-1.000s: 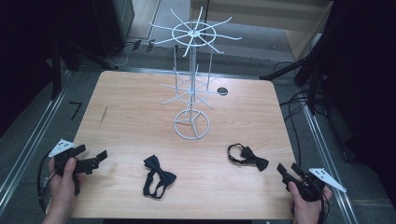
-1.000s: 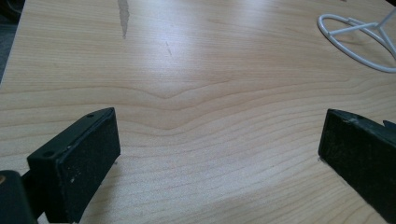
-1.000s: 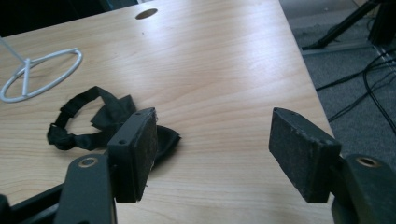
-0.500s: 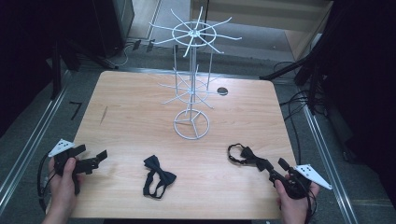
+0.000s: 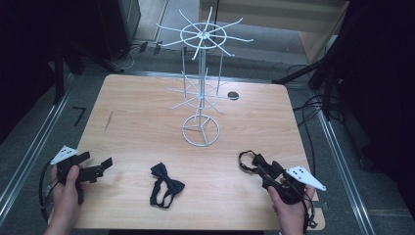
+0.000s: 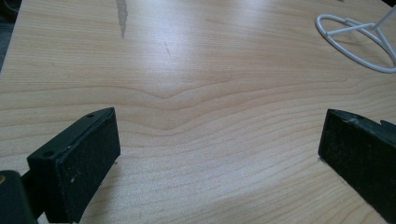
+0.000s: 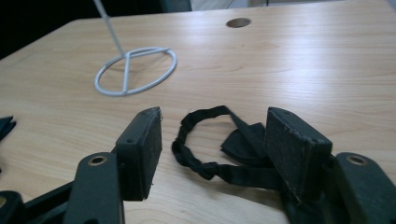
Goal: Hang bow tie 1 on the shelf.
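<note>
Two black bow ties lie on the wooden table (image 5: pixel 137 117). One bow tie (image 5: pixel 165 188) is near the front middle. The other bow tie (image 5: pixel 253 161) lies front right, and its strap loop (image 7: pixel 196 140) and knot (image 7: pixel 245 140) sit between the jaws of my right gripper (image 5: pixel 268 177) (image 7: pixel 212 119). Those jaws have just been closing a little but stand apart, and the pads do not press on the fabric. My left gripper (image 5: pixel 95 160) (image 6: pixel 219 126) rests at the front left, open wide over bare wood. A white wire rack (image 5: pixel 199 88) stands mid-table.
The rack's ring base (image 5: pixel 200 129) (image 7: pixel 135 70) (image 6: pixel 355 46) stands behind both bow ties. A round cable hole (image 5: pixel 233 95) (image 7: pixel 238 22) sits at the back right. Dark floor, rails and cables surround the table.
My right gripper has moved left and forward from the table's front right corner up to the right bow tie, so its jaws now straddle it. The left gripper and both bow ties have stayed put.
</note>
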{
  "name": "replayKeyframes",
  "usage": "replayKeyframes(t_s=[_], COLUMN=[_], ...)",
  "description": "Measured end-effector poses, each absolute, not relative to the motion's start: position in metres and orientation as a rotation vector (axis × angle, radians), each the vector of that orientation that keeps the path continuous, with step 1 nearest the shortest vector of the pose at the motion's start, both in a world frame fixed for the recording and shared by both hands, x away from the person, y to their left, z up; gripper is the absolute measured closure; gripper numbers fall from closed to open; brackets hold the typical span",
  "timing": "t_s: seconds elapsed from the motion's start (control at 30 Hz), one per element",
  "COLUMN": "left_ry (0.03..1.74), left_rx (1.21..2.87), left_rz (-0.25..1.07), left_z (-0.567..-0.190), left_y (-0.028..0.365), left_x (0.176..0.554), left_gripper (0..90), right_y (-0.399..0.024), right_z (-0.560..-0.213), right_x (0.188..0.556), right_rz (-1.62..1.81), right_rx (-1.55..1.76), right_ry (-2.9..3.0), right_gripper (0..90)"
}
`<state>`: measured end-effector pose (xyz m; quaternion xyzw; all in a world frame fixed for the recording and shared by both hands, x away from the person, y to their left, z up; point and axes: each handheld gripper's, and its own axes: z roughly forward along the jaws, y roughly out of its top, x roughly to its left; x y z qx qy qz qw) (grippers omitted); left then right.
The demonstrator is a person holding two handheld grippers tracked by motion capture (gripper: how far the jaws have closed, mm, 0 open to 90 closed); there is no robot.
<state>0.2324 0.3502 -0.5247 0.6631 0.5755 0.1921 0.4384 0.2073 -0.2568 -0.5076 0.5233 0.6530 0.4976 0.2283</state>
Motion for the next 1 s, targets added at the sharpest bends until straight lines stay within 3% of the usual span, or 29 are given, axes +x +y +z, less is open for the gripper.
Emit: replayKeyframes(t_s=[1.0], left_ry=[1.429], left_rx=[1.647], left_rz=[0.475], left_z=[-0.525], left_y=[0.350], left_x=[0.232], left_gripper=[0.0], right_y=[-0.185], right_z=[-0.505], right_x=[0.227], right_rz=[1.398], right_rx=[1.335], right_ry=[1.970], right_gripper=[36.9])
